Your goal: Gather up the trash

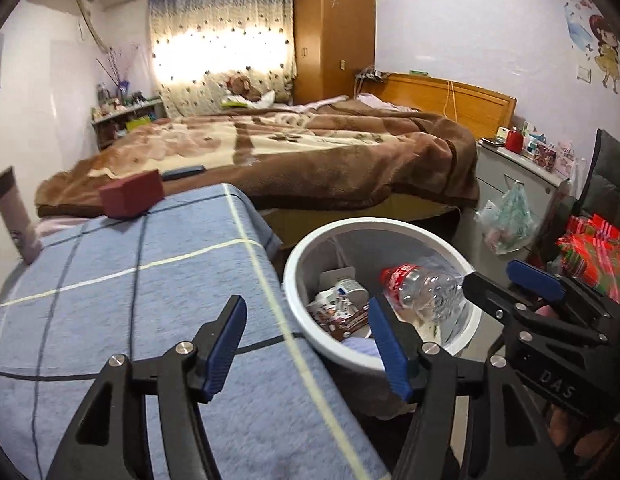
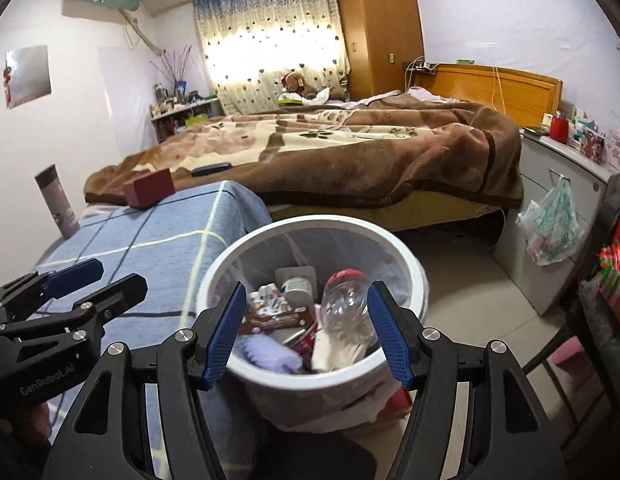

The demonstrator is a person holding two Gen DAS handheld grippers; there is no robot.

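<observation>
Clear plastic bottle [image 2: 346, 308]: red-capped, lying slanted inside the bin, cap end up near the far wall, base down among the other rubbish; touched by no pad.
White bin [image 2: 310, 224]: on the floor just beside the cloth-covered table, thin liner inside, already holding wrappers [image 2: 269, 308] and scraps.
Right gripper [image 2: 305, 292]: poised above the bin mouth, jaws spread wide, nothing between the pads.
Left gripper [image 1: 307, 304]: over the table edge next to the bin, jaws apart and empty.
Blue checked cloth [image 1: 149, 300]: almost bare; only a red box [image 1: 131, 200] and a grey flask [image 2: 57, 204] at the far end, neither plainly trash.
Risk, bottle: sitting high and loose; likely to roll or pop over the rim if clipped by a finger on the way out.
Risk, bin: light and close to the table; likely to tip or slide if bumped by either gripper.
Risk, liner: thin film near the blue pads; possible snag, dragging contents up.
Risk, wrong pick: box or flask mistaken for rubbish and dropped in.
Risk, collision: both grippers near each other by the bin; knock likely if swung together.
</observation>
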